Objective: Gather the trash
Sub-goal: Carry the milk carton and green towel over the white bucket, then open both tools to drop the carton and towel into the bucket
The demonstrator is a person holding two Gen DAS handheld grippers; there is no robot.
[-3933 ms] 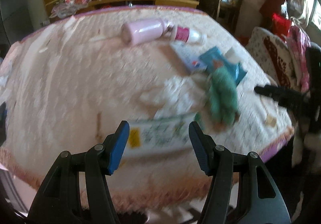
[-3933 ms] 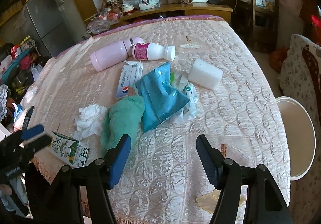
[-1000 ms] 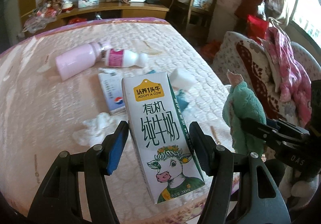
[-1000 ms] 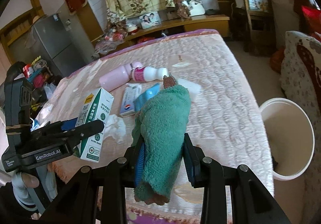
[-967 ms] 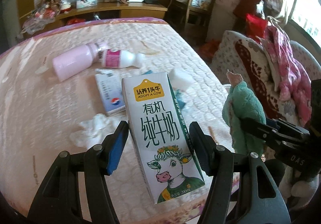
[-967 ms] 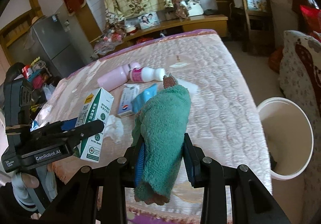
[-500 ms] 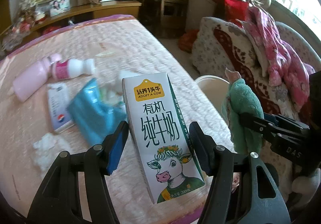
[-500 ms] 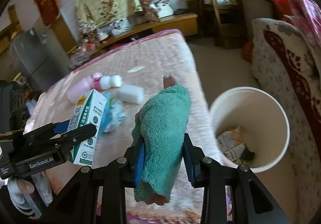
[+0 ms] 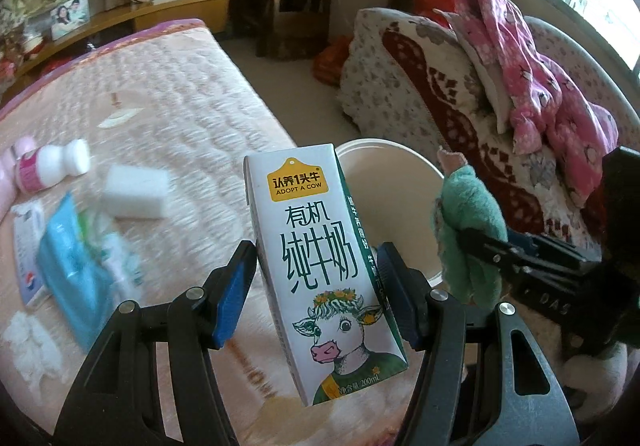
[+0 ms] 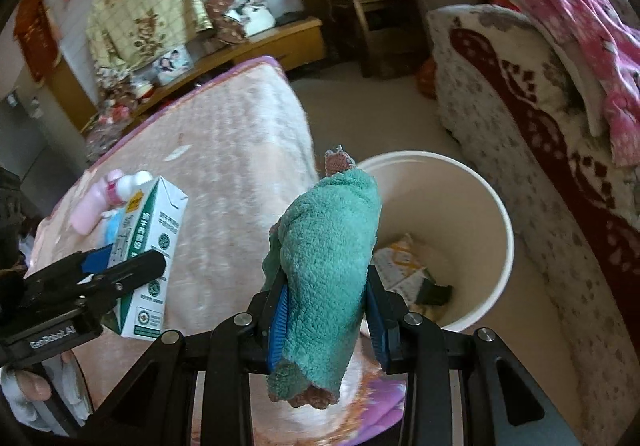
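My left gripper (image 9: 316, 294) is shut on an upright white milk carton (image 9: 316, 246) with a cartoon cow on it, also visible as the carton (image 10: 150, 246) in the right wrist view. My right gripper (image 10: 326, 310) is shut on a rolled teal cloth (image 10: 328, 258), which shows as the cloth (image 9: 468, 230) at the right of the left wrist view. Both are held over the bed's right edge, beside a round white bin (image 10: 472, 214) on the floor; the bin (image 9: 396, 182) holds some paper scraps.
On the pink quilted bed (image 9: 168, 94) lie a white-and-pink bottle (image 9: 52, 166), a white block (image 9: 136, 190), a blue packet (image 9: 72, 258), a flat carton (image 9: 28, 246) and a crumpled tissue (image 9: 32, 342). A patterned sofa (image 10: 540, 118) with pink clothes (image 9: 532, 58) flanks the bin.
Both grippers have swung right from over the bed toward its edge, still holding the carton and cloth. The white bin has come into full view beneath and ahead of them.
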